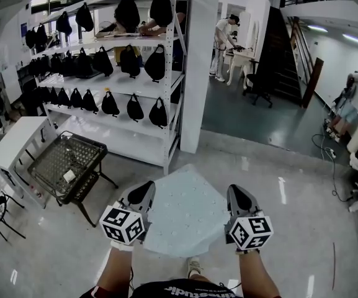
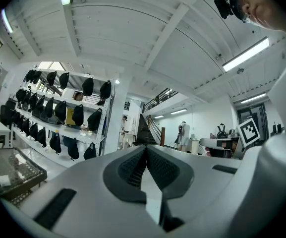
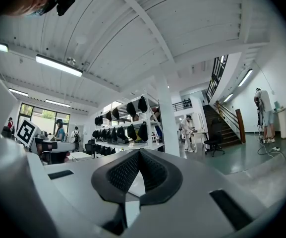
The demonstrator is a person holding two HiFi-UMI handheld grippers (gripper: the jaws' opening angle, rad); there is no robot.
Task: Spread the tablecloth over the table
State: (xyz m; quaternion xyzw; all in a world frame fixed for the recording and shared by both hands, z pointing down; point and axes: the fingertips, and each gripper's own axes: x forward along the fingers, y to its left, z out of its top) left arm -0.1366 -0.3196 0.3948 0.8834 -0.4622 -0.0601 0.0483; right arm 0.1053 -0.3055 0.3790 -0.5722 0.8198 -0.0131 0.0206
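Pinching both near corners of the tablecloth (image 1: 188, 219) tight with left gripper (image 1: 143, 195) and right gripper (image 1: 237, 198), guessing to keep it stretched flat.

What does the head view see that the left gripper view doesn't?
Only the head view: the pale blue tablecloth stretched flat between the left gripper and right gripper, above the floor. Only the left gripper view: the ceiling and its strip light. Both: the shelf of black bags and the wire-top table.
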